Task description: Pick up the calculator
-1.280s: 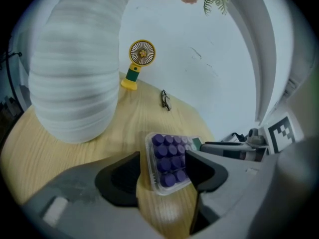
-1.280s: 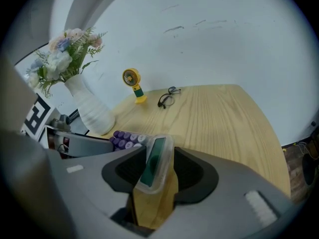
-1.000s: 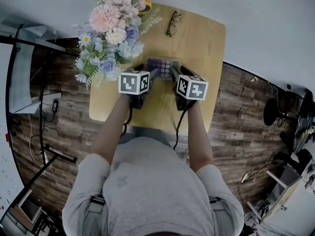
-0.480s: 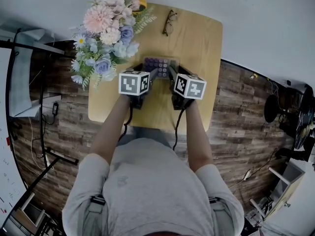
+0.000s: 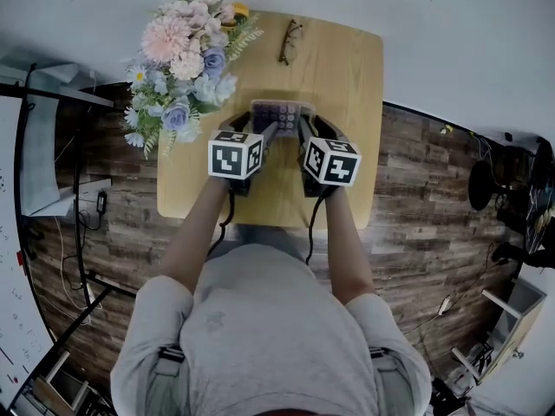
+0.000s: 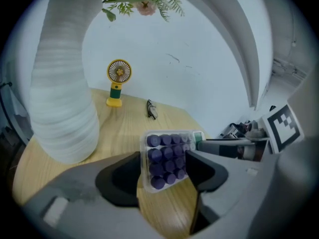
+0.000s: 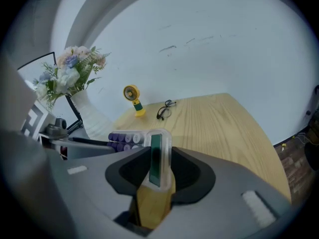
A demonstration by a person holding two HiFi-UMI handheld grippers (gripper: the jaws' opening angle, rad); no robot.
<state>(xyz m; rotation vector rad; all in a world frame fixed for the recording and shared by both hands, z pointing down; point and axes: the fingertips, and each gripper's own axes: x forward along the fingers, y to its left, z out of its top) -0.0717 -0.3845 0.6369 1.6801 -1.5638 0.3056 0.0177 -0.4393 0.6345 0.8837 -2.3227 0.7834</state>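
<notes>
The calculator point(image 5: 282, 115), clear-framed with purple keys point(image 6: 167, 158) and a green display point(image 7: 155, 156), sits between both grippers above the wooden table point(image 5: 347, 76). My left gripper point(image 5: 263, 130) is shut across its keypad end, a pad on each side point(image 6: 164, 172). My right gripper point(image 5: 305, 130) has the display end between its jaws, seen edge-on point(image 7: 154, 172). These jaws are closing, and both pads lie against the calculator's faces.
A bouquet point(image 5: 182, 59) in a ribbed white vase point(image 6: 60, 98) stands at the table's left, close to my left gripper. A small yellow fan point(image 6: 118, 81) and spectacles point(image 5: 288, 42) lie at the far edge by the wall. Bare wood lies to the right.
The right gripper and the calculator's display end have risen slightly. The calculator now looks tipped and paler from above. The left gripper has stayed in place.
</notes>
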